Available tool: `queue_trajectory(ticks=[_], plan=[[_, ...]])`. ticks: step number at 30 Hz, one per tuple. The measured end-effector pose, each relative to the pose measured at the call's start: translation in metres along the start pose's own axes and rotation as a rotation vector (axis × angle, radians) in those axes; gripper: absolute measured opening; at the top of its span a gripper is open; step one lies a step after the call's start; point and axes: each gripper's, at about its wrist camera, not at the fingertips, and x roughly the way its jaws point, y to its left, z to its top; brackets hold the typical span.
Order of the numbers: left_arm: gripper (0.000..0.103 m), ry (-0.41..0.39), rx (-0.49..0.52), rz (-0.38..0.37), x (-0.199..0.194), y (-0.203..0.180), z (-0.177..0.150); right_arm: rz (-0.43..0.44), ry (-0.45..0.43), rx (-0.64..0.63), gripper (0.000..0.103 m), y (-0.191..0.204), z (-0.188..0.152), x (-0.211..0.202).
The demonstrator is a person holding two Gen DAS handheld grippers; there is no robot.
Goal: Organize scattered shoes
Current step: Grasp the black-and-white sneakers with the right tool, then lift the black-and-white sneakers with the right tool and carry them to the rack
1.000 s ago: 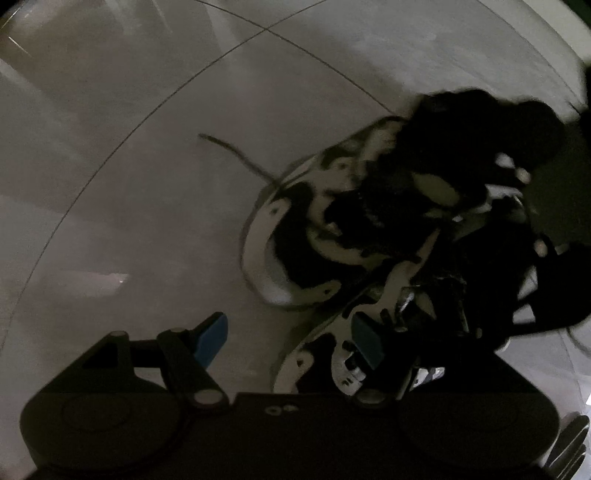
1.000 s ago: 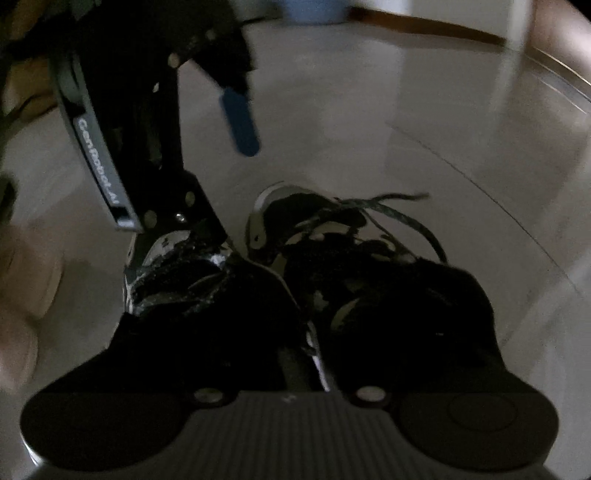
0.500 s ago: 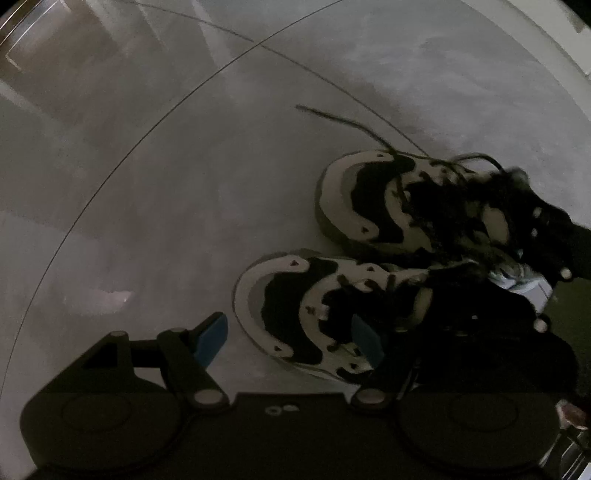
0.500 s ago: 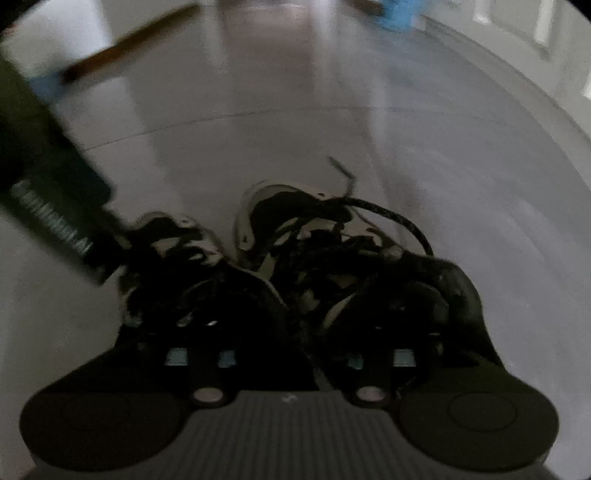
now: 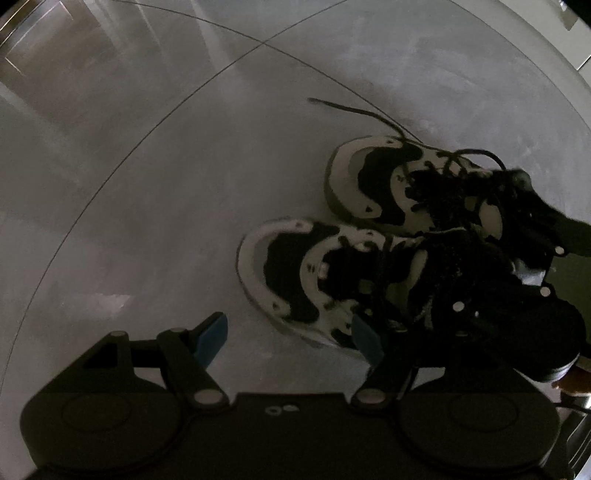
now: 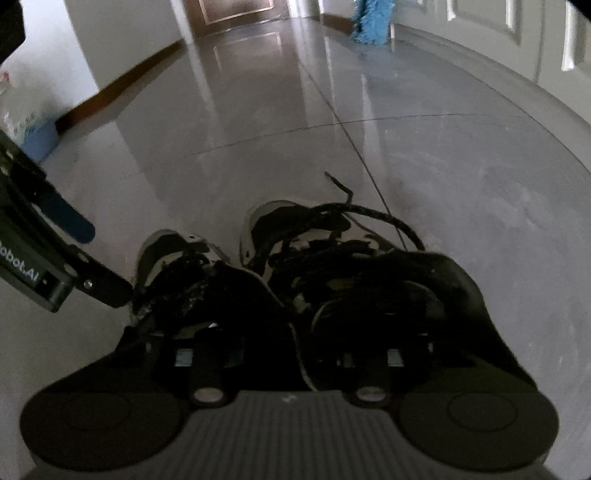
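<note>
Two black-and-white sneakers stand side by side on the grey tiled floor, toes the same way: the near shoe (image 5: 291, 266) (image 6: 173, 251) and the far shoe (image 5: 373, 177) (image 6: 288, 221). My left gripper (image 5: 290, 332) points straight down, open and holding nothing; its right blue pad (image 5: 365, 339) is beside the near shoe's side. It shows at the left edge (image 6: 48, 266) of the right wrist view. My right gripper (image 6: 295, 332) (image 5: 517, 306) sits at both heels, jaws closing. The adjoining heel walls lie between its fingers, and the pads are lost in the dark.
A loose black lace (image 5: 351, 110) trails off the far shoe's toe. A blue mop head (image 6: 369, 18) leans by white doors at the far right. A pale blue bag (image 6: 33, 136) sits by the left wall. A brown door (image 6: 236, 11) closes the corridor.
The sneakers lay jumbled, one partly over the other; now they stand parallel. The right wrist view has rolled upright, and the left gripper has slid to that view's left edge.
</note>
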Motion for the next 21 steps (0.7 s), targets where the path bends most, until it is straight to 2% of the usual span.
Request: queue_trajectory(ticks=[5,9,21], plan=[[0.074,-0.013,0.050,0.011,-0.006,-0.013,0.003,-0.010,-0.038,0.116,0.033,0.001,-0.004,0.009],[0.074,-0.061,0.134,0.018,-0.020,-0.028,0.008,-0.025,-0.078,0.158,0.033,-0.002,-0.004,0.001],[0.074,-0.077,0.191,-0.023,-0.033,-0.040,0.011,-0.084,-0.140,0.199,0.032,-0.009,0.000,-0.015]])
